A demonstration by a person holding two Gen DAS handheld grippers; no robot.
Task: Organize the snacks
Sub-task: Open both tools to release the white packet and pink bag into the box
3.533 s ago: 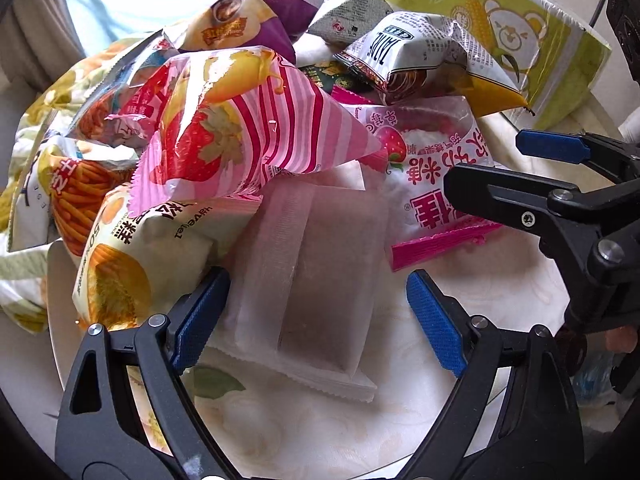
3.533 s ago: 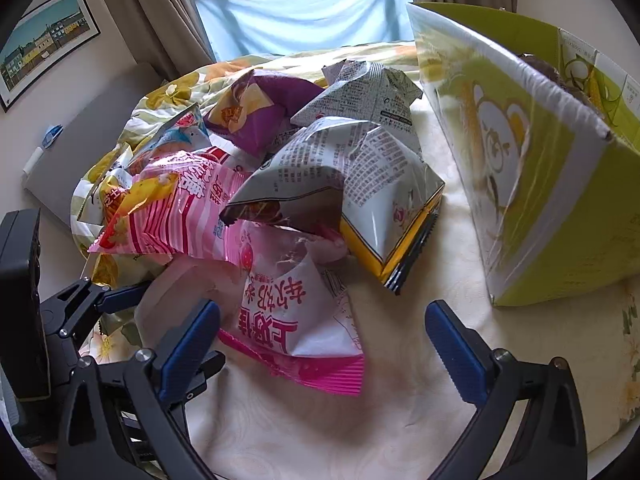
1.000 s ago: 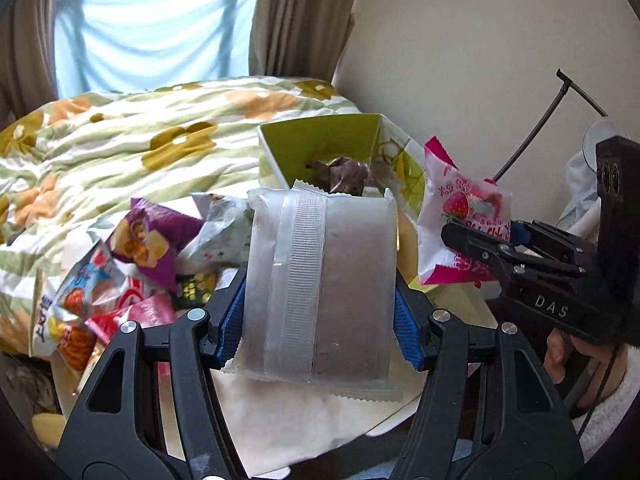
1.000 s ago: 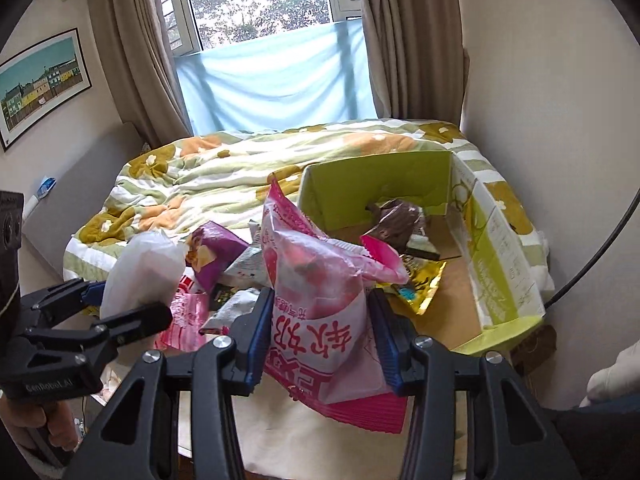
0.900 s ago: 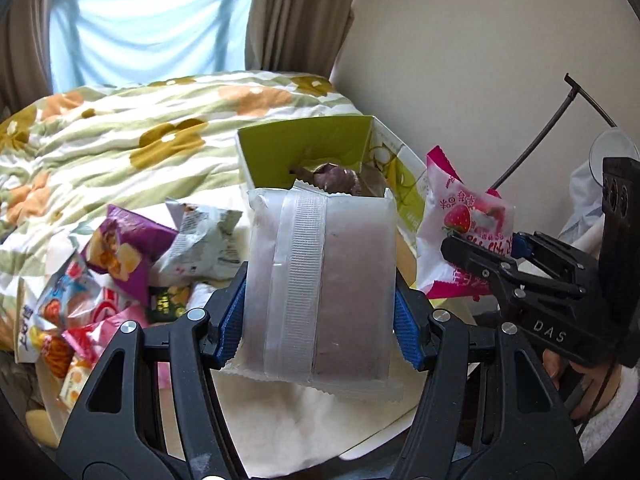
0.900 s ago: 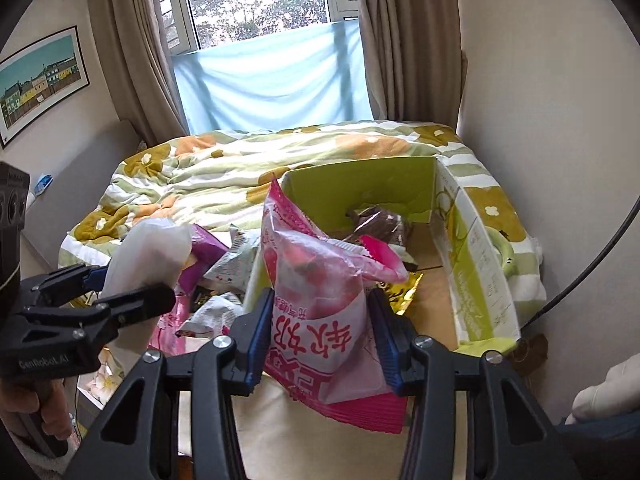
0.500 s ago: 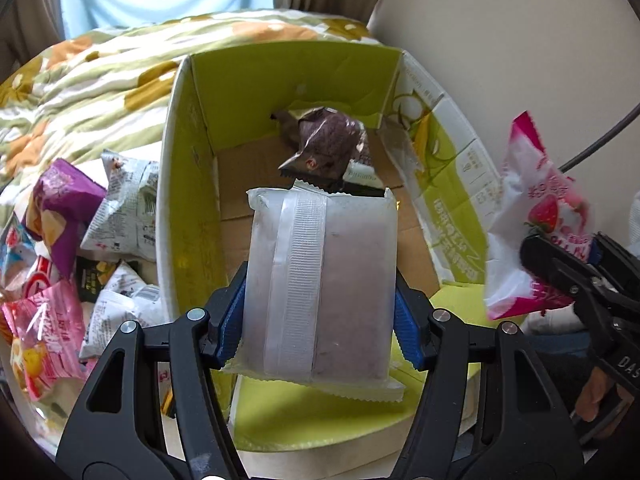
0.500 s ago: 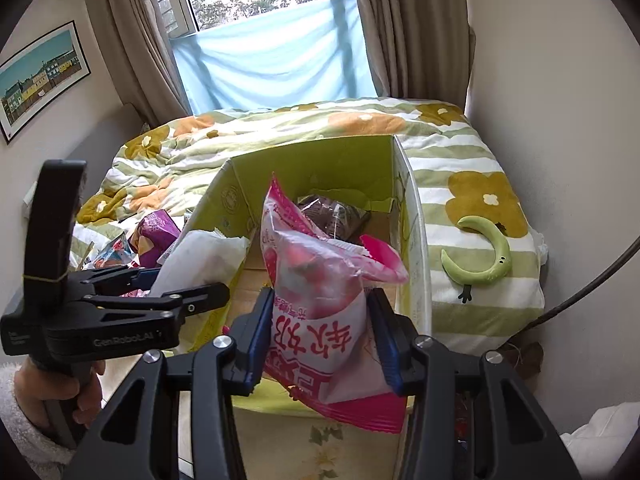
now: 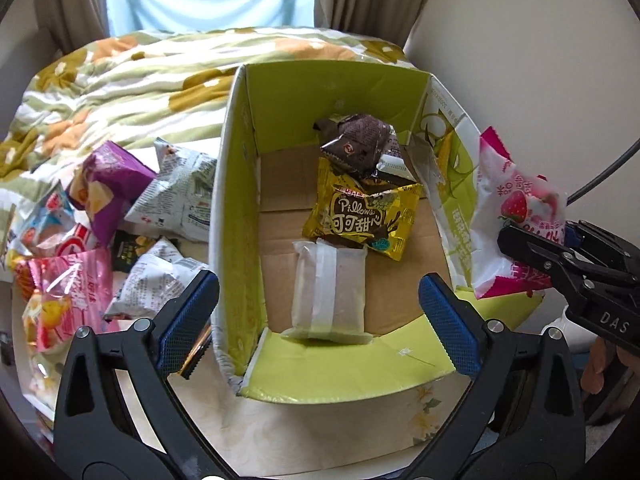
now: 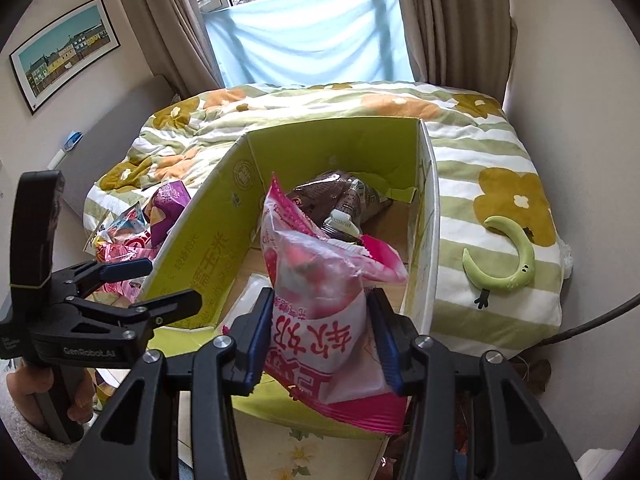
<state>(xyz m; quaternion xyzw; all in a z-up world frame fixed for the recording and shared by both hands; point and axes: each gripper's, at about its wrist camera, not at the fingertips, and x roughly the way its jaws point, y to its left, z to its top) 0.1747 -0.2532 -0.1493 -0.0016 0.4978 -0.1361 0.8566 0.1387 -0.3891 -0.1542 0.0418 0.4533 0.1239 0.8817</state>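
Between the blue pads of the right gripper (image 10: 320,340), above the near end of the green cardboard box (image 10: 224,216), hangs the pink strawberry snack bag (image 10: 324,312), pinched across its lower half with its crimped bottom seam hanging below the pads and its puffed top leaning toward the box. It looks light and air-filled, with slick, crinkly film that would slide or crush under a hard squeeze, so a grip across the flat lower body near the seam seems safest. The gripper is closed on the bag and tilted down toward the box opening, near the right wall. Inside the box lies a translucent packet (image 9: 330,290) flat on the floor by the near flap, touching a yellow Pillows bag (image 9: 362,212), with a brown packet (image 9: 356,146) beyond. The left gripper (image 9: 318,320) hovers over that packet with its jaws spread wide and nothing held. More snacks (image 9: 100,240) lie heaped left of the box.
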